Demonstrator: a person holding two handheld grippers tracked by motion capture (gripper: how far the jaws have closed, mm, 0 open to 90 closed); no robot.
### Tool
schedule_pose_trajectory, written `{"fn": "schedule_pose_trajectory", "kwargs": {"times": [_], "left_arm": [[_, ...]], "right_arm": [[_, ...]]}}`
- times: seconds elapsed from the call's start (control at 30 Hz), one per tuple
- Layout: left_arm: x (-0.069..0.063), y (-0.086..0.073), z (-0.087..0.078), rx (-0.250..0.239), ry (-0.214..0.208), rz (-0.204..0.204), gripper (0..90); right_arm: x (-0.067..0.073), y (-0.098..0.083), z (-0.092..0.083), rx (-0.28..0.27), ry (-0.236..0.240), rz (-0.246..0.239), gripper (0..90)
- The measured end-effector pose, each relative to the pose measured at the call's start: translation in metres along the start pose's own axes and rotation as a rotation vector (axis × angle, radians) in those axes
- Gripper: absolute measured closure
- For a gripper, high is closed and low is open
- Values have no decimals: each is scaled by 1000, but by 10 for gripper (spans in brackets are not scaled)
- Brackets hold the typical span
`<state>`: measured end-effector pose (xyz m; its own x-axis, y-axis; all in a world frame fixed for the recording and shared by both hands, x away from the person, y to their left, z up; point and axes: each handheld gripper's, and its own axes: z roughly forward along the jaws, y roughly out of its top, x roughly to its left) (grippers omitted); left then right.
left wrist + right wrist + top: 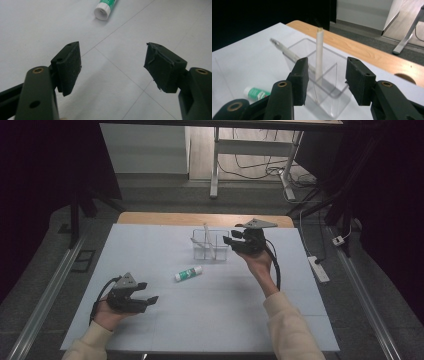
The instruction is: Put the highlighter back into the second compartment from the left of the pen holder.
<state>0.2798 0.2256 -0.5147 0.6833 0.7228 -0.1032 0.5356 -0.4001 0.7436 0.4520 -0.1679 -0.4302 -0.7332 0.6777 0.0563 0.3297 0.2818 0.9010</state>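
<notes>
Organizer [329,82] sits just beyond right gripper [327,78] jaws.

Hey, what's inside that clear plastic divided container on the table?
The clear plastic divided container holds two white pen-like sticks: one stands nearly upright, the other leans out over the rim. Their lower ends are blurred by the walls and the right gripper.

Container [210,246]: we find it on the table [150,250], toward the far edge.
Glue stick [188,273]: we see it lying in front of the container.
Pens [319,53]: we see two standing inside the container.
</notes>
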Motion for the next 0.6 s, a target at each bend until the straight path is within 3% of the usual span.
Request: {"fn": "schedule_pose_trajectory", "kwargs": {"times": [0.23,0.6], "left_arm": [[0,0,0,1,3,-1,293],[1,0,2,2,1,-3,293]], "right_arm": [[-3,-17,-18,8,13,8,494],[6,-48,-55,41,17,-28,458]]}}
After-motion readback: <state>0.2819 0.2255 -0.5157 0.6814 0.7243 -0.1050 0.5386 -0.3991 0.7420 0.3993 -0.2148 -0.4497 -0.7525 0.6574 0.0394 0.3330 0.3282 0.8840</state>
